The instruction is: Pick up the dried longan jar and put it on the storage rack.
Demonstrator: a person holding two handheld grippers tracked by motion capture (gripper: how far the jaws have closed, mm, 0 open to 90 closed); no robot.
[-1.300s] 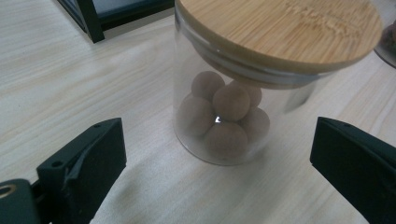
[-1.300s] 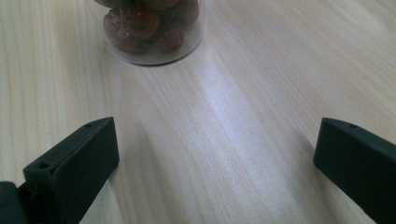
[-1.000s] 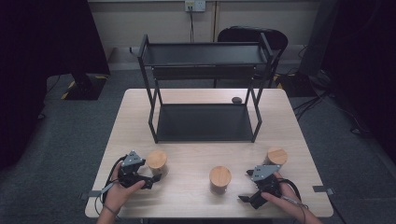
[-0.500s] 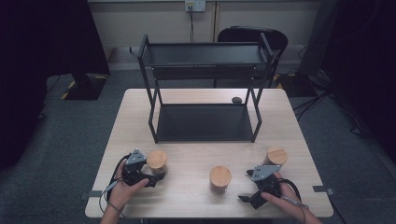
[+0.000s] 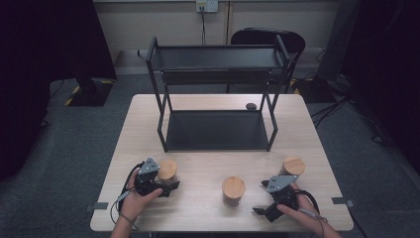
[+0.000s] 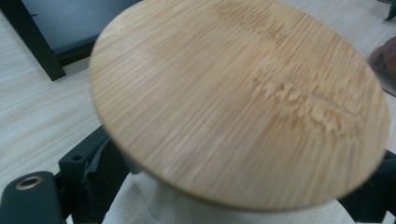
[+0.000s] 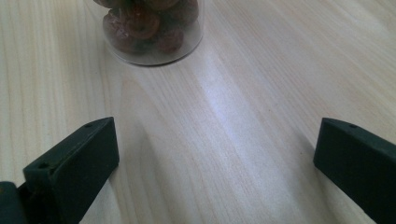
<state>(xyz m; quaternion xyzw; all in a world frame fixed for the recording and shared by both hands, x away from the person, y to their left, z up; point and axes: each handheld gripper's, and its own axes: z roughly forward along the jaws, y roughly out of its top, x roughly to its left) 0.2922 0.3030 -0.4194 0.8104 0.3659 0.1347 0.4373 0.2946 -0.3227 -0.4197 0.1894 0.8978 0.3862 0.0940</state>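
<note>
Jar with the bamboo lid [image 5: 167, 171] stands upright near the front left edge of the table [image 5: 208, 163], and your left gripper [image 5: 157, 184] has it between its jaws. In the left gripper view the lid [image 6: 238, 100] is close to the camera, the jar's pale body shows below it, and a black jaw sits on each side of that body. Those jaws have just been closing on the jar; they look to be against its sides, though actual contact is partly hidden under the lid.

Your right gripper [image 5: 261, 201] rests at the front right of the table, jaws spread wide with bare wood between them. The middle jar [image 5: 233, 191], holding dark reddish pieces, stands just ahead of it, apart from the jaws; its base shows at the top of the right gripper view [image 7: 154, 32]. A third lidded jar [image 5: 293, 166] stands just behind the right gripper.

Farther back, the black two-tier rack [image 5: 218, 99] stands on the table. A small dark object [image 5: 251, 106] lies beside its right rear leg.
</note>
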